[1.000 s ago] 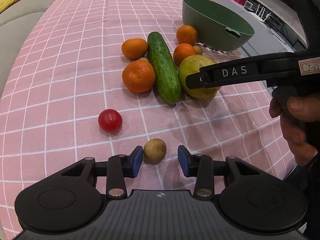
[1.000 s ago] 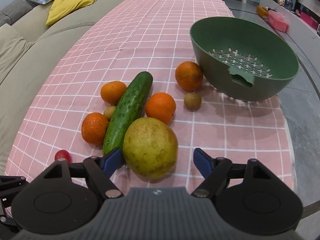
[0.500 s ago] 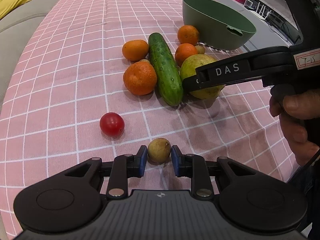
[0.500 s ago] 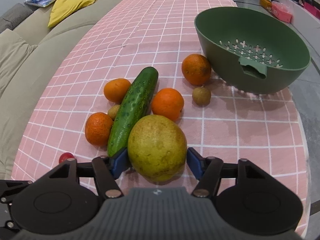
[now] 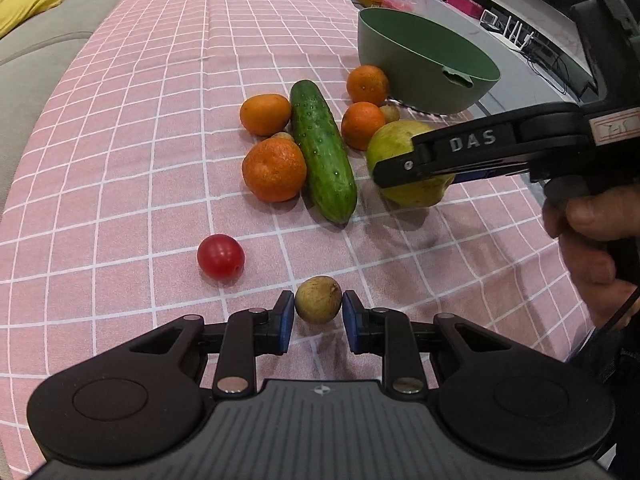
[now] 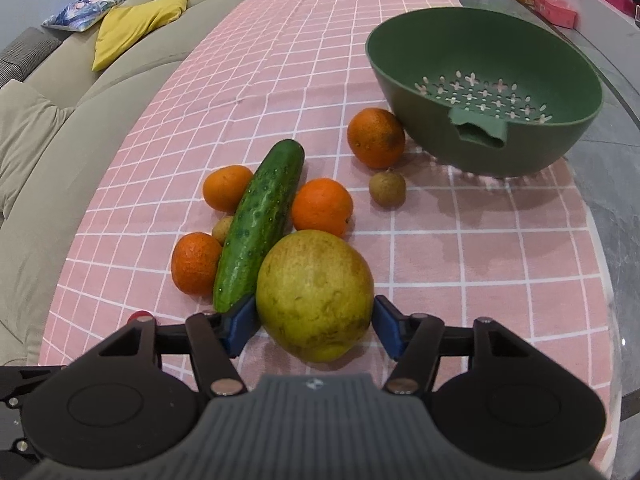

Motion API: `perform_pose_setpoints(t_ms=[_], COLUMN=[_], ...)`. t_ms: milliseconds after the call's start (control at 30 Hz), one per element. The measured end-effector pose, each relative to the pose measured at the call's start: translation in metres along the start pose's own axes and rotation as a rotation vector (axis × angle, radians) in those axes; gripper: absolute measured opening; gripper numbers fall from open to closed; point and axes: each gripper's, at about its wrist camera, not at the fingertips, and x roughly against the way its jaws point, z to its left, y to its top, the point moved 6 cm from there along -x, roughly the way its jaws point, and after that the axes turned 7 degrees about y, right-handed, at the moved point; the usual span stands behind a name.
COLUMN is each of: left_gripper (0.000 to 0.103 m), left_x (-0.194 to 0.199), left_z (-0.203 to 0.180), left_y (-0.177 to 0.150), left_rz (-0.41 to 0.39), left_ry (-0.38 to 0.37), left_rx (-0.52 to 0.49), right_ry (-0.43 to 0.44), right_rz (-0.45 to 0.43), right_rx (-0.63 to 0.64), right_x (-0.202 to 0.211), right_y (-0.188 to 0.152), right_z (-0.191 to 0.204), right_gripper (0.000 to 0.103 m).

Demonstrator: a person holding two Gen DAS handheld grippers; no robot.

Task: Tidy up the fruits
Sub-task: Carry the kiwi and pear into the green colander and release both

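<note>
The left claw [image 5: 318, 316], open a second ago, now pinches the small brown round fruit [image 5: 318, 299] on the pink checked worktop [image 5: 140, 160]. The right claw [image 6: 316, 320] has clamped the large yellow-green fruit [image 6: 314, 292] (beside the cucumber [image 6: 260, 224]); both seem ready for the green perforated bowl [image 6: 484, 100].

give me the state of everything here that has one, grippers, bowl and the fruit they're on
left gripper: shut on the small brown fruit
small brown fruit: between the fingers, on the tablecloth
right gripper: shut on the yellow-green fruit
yellow-green fruit: gripped on both sides
green colander bowl: upright, empty
cucumber: lying flat among the oranges
cherry tomato: loose, untouched
</note>
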Motion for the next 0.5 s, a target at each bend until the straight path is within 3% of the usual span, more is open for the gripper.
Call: perform_pose_setpoints(t_ms=[267, 500], left_gripper=[0.029, 0.029], left_x=[0.015, 0.032], left_z=[0.001, -0.012], left_y=[0.009, 0.057], left_rz=[-0.047, -0.116], left_ry=[0.012, -0.007], left_rx=[-0.019, -0.044], right_ry=[0.029, 0.038], right_rz=[-0.043, -0.18], right_rx=[-0.017, -0.023], right_x=[0.026, 0.082], right_y=[0.006, 0.049], right_z=[-0.004, -0.016], right_gripper=[0.059, 0.059])
